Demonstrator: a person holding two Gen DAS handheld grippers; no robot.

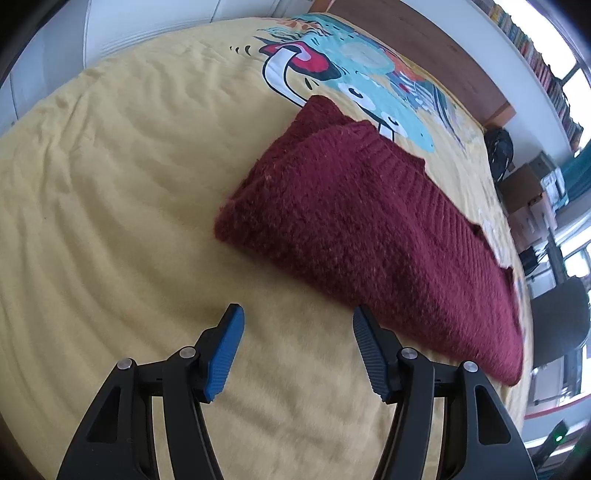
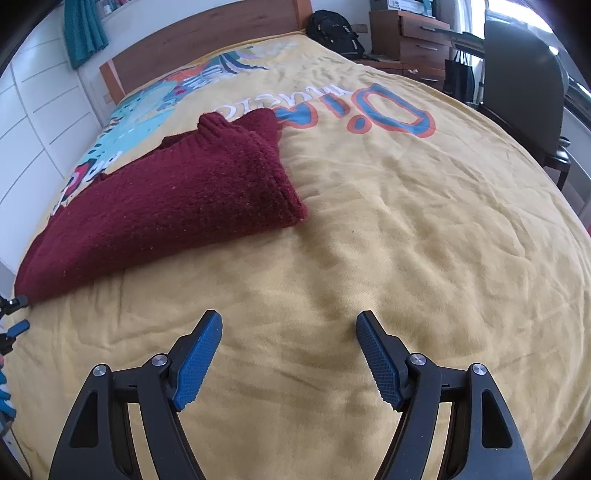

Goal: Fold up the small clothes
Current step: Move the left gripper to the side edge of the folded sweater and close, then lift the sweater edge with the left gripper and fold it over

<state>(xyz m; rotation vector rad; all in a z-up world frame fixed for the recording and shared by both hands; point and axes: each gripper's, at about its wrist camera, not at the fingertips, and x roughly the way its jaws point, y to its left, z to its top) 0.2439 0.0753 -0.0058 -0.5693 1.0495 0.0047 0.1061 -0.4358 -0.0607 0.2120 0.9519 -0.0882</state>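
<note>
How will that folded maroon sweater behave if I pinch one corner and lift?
The sweater is thick, fuzzy knit, so it will probably droop and unfold. Its stacked layers look bulky, likely heavy for one corner grip. The fuzzy surface should resist slipping on the yellow blanket.

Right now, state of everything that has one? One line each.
maroon sweater: folded over in layers, lying on the bedspread, not gripped
left gripper: open, empty, over the bedspread near the sweater's edge
right gripper: open, empty, apart from the sweater
yellow bedspread: spread over the bed, lightly wrinkled
black backpack: upright beside the headboard
</note>
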